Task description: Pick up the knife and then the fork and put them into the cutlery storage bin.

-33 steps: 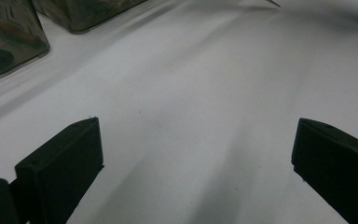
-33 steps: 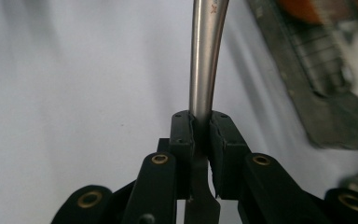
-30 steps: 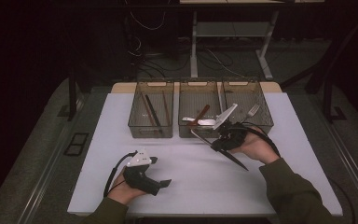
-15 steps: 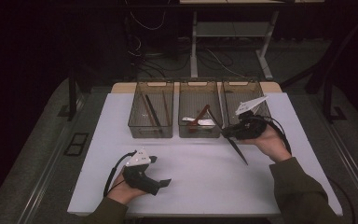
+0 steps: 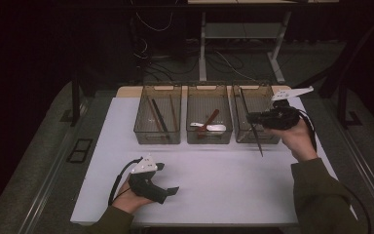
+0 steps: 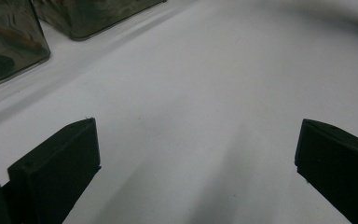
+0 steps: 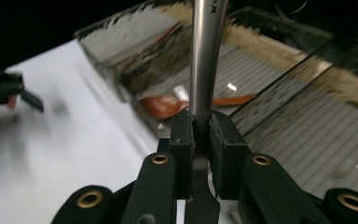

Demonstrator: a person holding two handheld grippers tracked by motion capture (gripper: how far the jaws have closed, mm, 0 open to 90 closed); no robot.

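desk [image 5: 224,175] with a white top carries three clear bins in a row at its far side. left bin [image 5: 158,122] holds several dark and brown sticks lying lengthwise. middle bin [image 5: 209,122] holds a reddish-brown spoon [image 7: 165,105] and a pale spoon [image 5: 215,127]. right bin [image 5: 253,105] sits just beside the right hand-held gripper [image 5: 253,117], whose jaws are clamped on a long metal utensil [image 5: 253,124] that slants across the bin's near wall, its lower end over the desk. left hand-held gripper [image 5: 168,183] rests low at the near edge, jaws spread wide with nothing between them.
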